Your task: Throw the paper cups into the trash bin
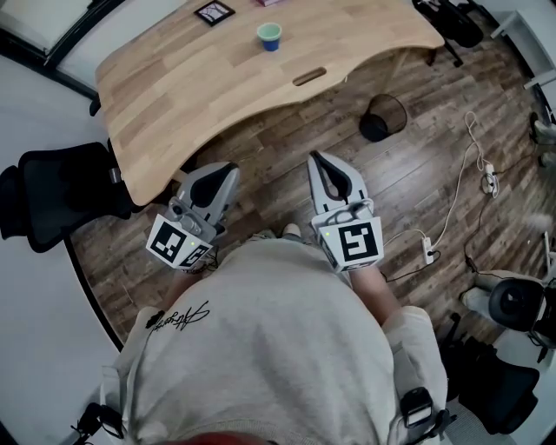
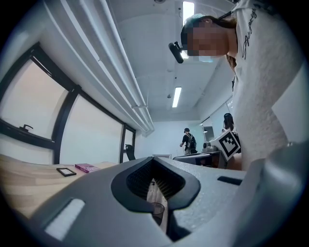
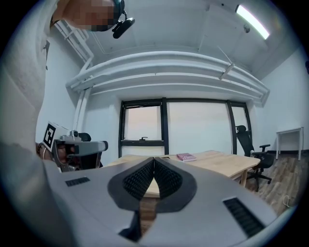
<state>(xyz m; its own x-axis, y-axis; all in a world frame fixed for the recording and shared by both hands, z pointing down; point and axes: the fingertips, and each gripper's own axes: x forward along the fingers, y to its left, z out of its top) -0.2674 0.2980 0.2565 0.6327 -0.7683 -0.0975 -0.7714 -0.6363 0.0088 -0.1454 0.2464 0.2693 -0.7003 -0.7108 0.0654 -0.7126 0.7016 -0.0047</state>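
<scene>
A green paper cup (image 1: 269,36) stands upright on the wooden table (image 1: 174,96), near its far side. On the floor to the right of the table's front edge sits a black mesh trash bin (image 1: 383,117). Both grippers are held low in front of the person's body, over the wood floor and short of the table. My left gripper (image 1: 228,168) has its jaws shut with nothing between them, its tips (image 2: 153,158) meeting. My right gripper (image 1: 314,157) is also shut and empty, jaws together (image 3: 154,158). The cup is far from both.
A pink book (image 1: 269,3) and a black framed item (image 1: 214,12) lie at the table's far edge. A black chair (image 1: 52,195) stands left of the table. Cables and a power strip (image 1: 428,248) run across the floor on the right, with more chairs (image 1: 504,391) beyond.
</scene>
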